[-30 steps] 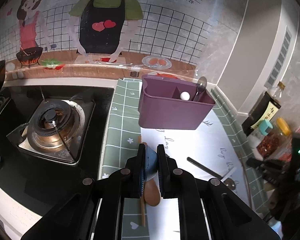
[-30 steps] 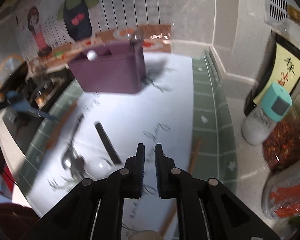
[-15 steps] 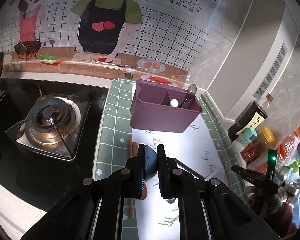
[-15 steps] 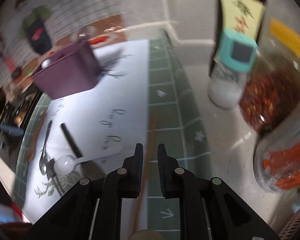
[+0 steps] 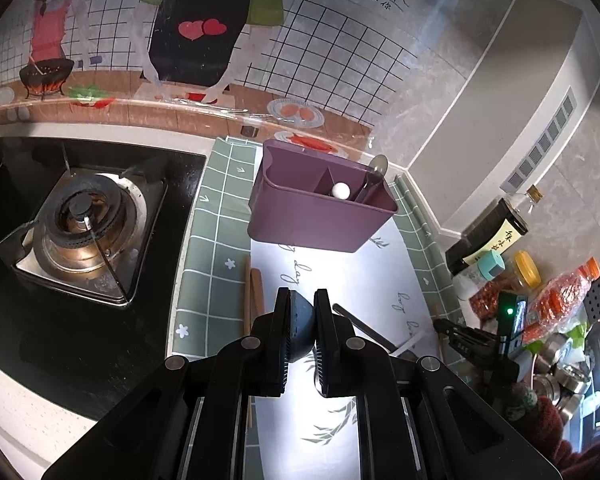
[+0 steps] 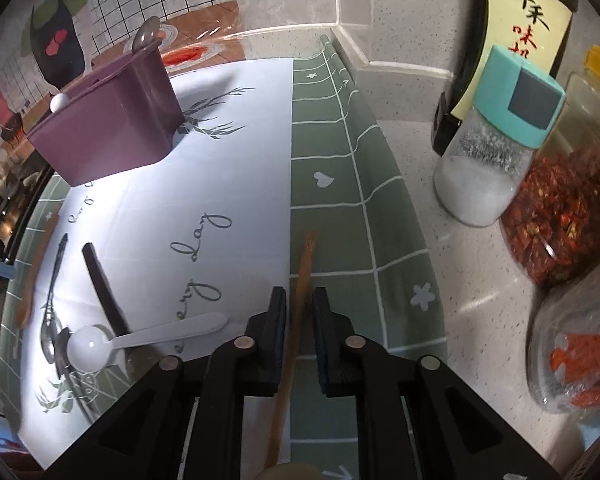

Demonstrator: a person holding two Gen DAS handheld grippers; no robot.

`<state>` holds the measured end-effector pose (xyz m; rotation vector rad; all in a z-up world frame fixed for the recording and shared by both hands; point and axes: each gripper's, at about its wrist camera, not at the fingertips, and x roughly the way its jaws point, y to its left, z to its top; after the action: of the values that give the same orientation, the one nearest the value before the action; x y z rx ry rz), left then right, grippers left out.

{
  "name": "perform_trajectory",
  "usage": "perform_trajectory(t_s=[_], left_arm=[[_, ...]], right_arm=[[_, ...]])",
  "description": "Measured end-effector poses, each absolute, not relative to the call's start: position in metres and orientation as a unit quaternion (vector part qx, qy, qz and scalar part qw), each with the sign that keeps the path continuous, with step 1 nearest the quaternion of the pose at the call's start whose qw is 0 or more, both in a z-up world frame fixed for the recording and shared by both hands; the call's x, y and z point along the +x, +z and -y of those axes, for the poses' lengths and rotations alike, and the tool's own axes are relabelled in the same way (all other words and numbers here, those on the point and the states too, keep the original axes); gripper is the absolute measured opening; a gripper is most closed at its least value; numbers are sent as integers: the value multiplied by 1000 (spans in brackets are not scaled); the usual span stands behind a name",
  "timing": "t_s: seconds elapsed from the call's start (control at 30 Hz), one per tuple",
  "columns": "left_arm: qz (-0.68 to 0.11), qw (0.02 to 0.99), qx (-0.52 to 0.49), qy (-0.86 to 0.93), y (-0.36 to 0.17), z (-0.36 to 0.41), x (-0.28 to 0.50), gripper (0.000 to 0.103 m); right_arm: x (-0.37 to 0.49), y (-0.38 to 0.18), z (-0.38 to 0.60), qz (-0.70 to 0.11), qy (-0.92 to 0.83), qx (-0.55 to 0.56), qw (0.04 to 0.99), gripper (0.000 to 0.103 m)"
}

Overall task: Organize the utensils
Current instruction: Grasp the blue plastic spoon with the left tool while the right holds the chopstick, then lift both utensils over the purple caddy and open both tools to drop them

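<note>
Stove (image 5: 80,224) left view only; salt shaker (image 6: 496,148) right

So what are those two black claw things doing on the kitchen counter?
They're tidying utensils into the purple organizer. The left gripper is clamped on a dark blue spoon, held above the mat. The right gripper is shut around a wooden chopstick lying on the green mat. A white spoon and others wait there.

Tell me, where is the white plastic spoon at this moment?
In the right wrist view, the white plastic spoon lies on the mat, at the lower left, left of the right gripper. Its bowl is beside a metal spoon.
</note>
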<state>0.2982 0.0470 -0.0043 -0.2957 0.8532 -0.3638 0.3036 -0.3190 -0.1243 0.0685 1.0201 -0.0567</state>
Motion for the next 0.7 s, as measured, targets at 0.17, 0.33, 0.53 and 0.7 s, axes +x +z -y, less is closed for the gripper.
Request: perform_trajectory(t_s=[0.17,0.33,0.53,0.7], left_arm=[[-413,881,-144,-180,0,-45,299,11],[-414,878,-145,-191,3,-41,299,11],[-397,883,-148,-203,24,-35,305,11],[-334,895,-140,-259,114,-32,324,11]], right_arm=[[294,-102,313,-455,-8,47,889,6],[281,-57,295,-398,33,51,915,6],[275,-4,274,-323,67,73,941,5],[282,100,254,-196,97,51,974,5]])
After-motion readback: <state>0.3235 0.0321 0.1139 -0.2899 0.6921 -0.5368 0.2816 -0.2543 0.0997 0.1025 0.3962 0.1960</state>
